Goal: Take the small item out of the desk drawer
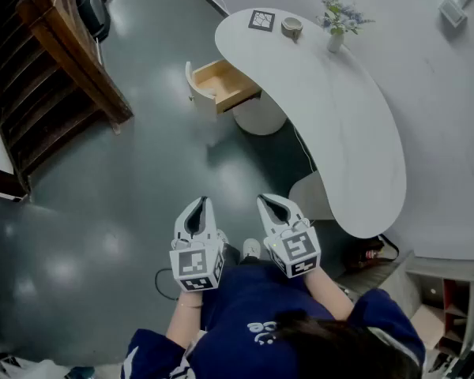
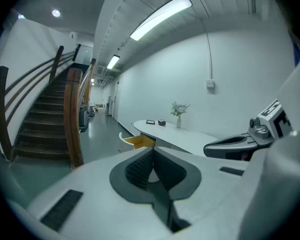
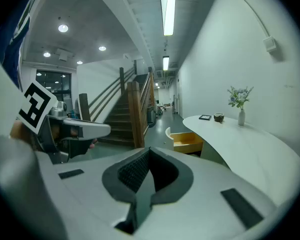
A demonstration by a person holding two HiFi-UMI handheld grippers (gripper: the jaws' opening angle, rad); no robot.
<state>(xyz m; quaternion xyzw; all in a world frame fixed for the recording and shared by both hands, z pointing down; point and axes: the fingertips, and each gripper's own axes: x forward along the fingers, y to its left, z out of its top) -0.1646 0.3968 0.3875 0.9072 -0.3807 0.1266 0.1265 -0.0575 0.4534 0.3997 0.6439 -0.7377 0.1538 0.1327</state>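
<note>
**Both grippers shut and empty, well short of the open drawer**

The person stood on the dark floor [image 1: 126, 212] off the near end of the curved white worktop [image 1: 344, 133], with both grippers held close to the body. The left gripper [image 1: 202, 202] had its jaws pressed together with nothing between them. Its own view showed the ribbed pads meeting along a single line. The right gripper [image 1: 263, 200] was likewise fully closed and held nothing. The two sat side by side without touching, their tips pointing toward the worktop's far end. The right one was the nearer to the worktop's near end.

The wooden drawer [image 1: 221, 85] stood pulled out from under the worktop's far left edge. It was just beside the round white pedestal [image 1: 259, 115] that carried that end of the worktop, and well apart from both grippers. Its light wood interior faced up, but it was too small in every view for the small item to be made out inside it.

On the worktop's far end lay a square black-and-white marker card [image 1: 261, 20]. Just beside the card stood a small round cup [image 1: 291, 27], and past the cup, toward the wall side of the worktop, an upright white vase [image 1: 336, 41] of pale flowers. A wooden staircase [image 1: 55, 69] rose well to the left of the worktop, across the floor.
</note>
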